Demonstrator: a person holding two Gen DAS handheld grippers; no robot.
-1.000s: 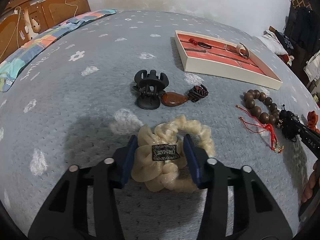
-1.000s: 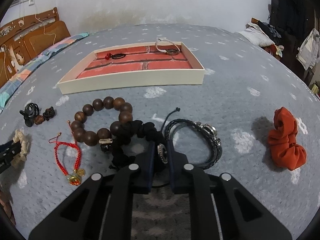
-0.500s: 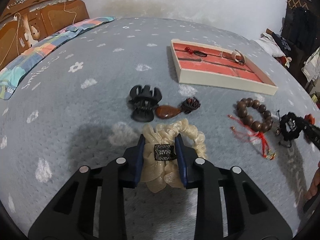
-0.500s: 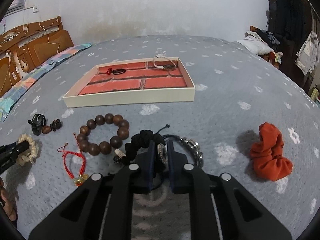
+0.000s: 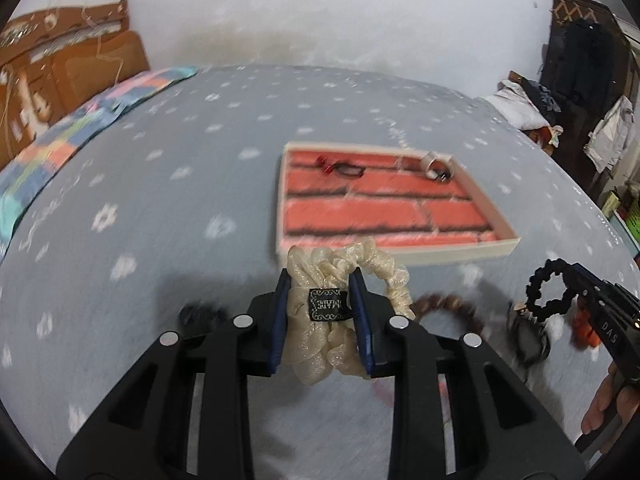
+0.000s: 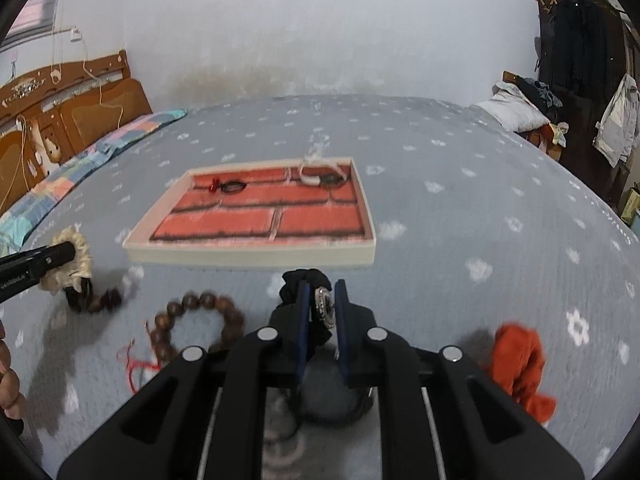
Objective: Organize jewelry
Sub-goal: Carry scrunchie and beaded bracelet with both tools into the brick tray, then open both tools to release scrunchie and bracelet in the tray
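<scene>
Fuzzy grey bedspread (image 6: 460, 216) under shallow rectangular brick-patterned tray (image 6: 248, 258); ruffled cream scrunchie (image 5: 320, 336) gripped.

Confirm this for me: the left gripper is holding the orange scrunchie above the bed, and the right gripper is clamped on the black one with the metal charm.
Wrong on one point. The left gripper holds a cream scrunchie, not the orange one; the left wrist view shows it between the blue pads. The orange scrunchie lies on the bed, seen in the right wrist view. The right gripper is indeed clamped on the black scrunchie with the metal charm.
</scene>
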